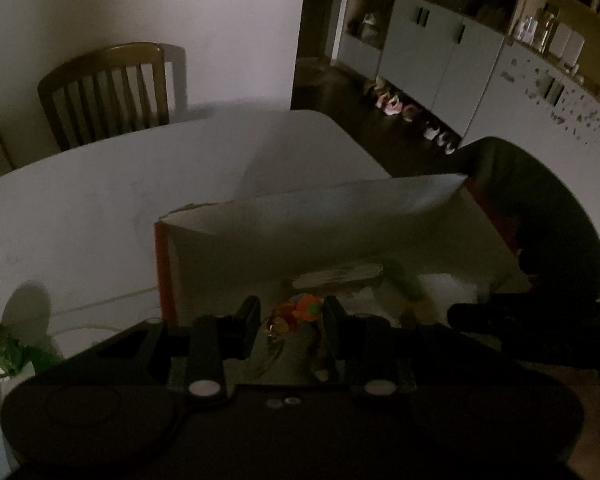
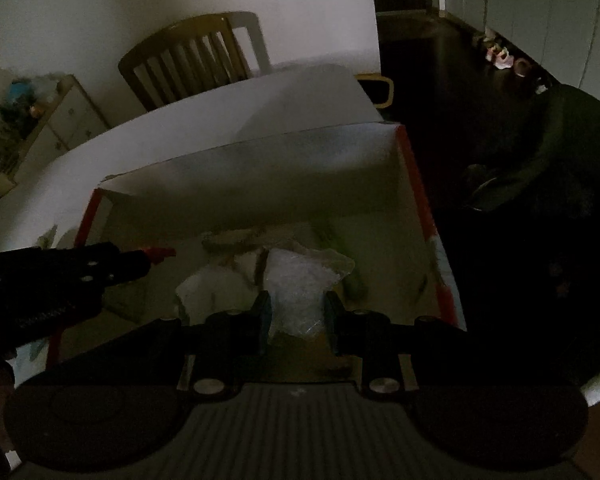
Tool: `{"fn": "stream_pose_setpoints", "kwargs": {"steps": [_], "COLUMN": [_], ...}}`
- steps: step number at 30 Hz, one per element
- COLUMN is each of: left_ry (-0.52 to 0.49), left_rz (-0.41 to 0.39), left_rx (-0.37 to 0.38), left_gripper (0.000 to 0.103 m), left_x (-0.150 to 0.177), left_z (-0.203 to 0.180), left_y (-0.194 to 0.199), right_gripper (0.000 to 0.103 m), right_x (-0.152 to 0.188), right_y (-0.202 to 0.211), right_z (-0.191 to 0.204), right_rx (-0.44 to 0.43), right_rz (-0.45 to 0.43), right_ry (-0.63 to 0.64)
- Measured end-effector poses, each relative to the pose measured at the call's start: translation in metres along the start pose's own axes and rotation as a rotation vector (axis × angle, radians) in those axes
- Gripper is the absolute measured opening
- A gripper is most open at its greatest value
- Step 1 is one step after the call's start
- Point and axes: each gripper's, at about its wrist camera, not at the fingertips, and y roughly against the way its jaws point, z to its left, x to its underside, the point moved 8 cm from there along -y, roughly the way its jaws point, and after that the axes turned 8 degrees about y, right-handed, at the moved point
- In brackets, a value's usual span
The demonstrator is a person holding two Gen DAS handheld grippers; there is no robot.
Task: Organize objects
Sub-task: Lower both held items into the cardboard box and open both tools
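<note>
An open cardboard box [image 1: 300, 200] with red sides and a pale inside stands on the white table [image 1: 100, 200]. My left gripper [image 1: 290, 312] hangs over the box's near left part, shut on a small packet with orange and yellow contents [image 1: 300, 308]. From the right wrist, that gripper [image 2: 156, 257] shows side-on at the box's [image 2: 260, 140] left wall. My right gripper [image 2: 297, 312] is over the box's middle, shut on a crumpled clear plastic bag [image 2: 300, 284]. The light is dim and details are faint.
Pale wrappers [image 2: 216, 280], a flat brownish piece [image 1: 340, 274] and a green item [image 1: 408, 280] lie in the box. A green-and-white packet [image 1: 4, 352] sits on the table at the left. A wooden chair [image 1: 104, 92] stands behind the table. Cabinets [image 1: 440, 48] line the far right.
</note>
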Motion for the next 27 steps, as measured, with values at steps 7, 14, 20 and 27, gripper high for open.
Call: {"fn": "stream_pose_setpoints", "kwargs": {"steps": [7, 14, 20, 27], "left_ry": [-0.001, -0.038, -0.017, -0.018], "left_rz": [0.053, 0.112, 0.162, 0.221], "left_rx": [-0.041, -0.066, -0.077, -0.082], "left_gripper": [0.032, 0.032, 0.032, 0.033], "left_x": [0.003, 0.006, 0.009, 0.009], "left_z": [0.002, -0.005, 0.000, 0.003], "left_y": [-0.026, -0.044, -0.056, -0.065], "right_gripper": [0.027, 0.028, 0.028, 0.028], "right_x": [-0.006, -0.006, -0.008, -0.010], "right_y": [-0.024, -0.036, -0.039, -0.040], "right_z": [-0.004, -0.003, -0.006, -0.010], "right_rx": [0.019, 0.013, 0.000, -0.007], "right_rz": [0.034, 0.054, 0.065, 0.063], "right_ry": [0.032, 0.055, 0.040, 0.040]}}
